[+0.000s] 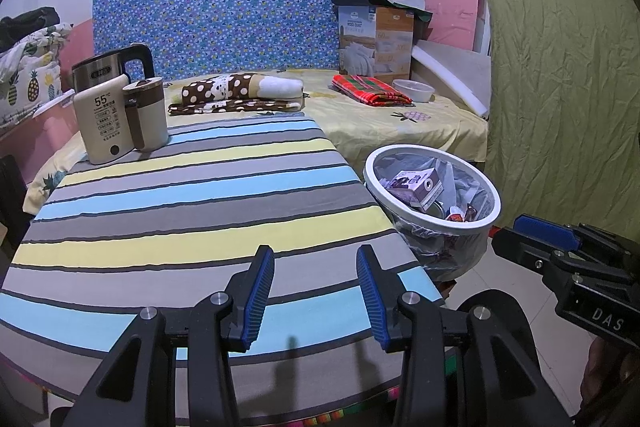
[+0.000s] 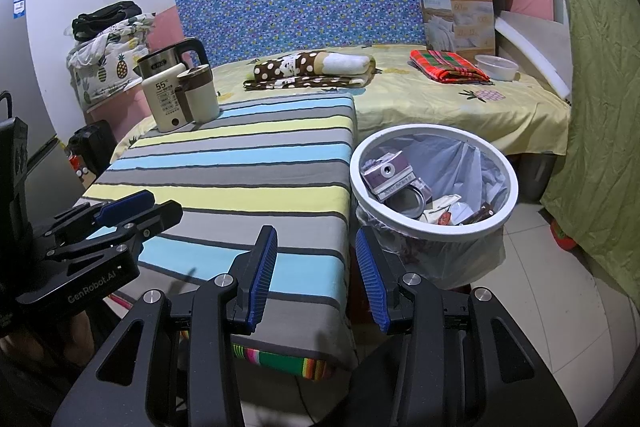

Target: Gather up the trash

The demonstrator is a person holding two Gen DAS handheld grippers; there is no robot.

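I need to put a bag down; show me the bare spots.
The striped table is bare from the grippers to the kettle and warmer at its far left corner. The bed is bare along its near edge. The trash bin is crowded.

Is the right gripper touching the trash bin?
Apart. The right wrist view shows the right gripper open and empty, floor and bag visible between its fingertips and the trash bin.

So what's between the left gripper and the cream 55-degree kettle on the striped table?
Only bare striped tablecloth, between left gripper and kettle; left wrist view.
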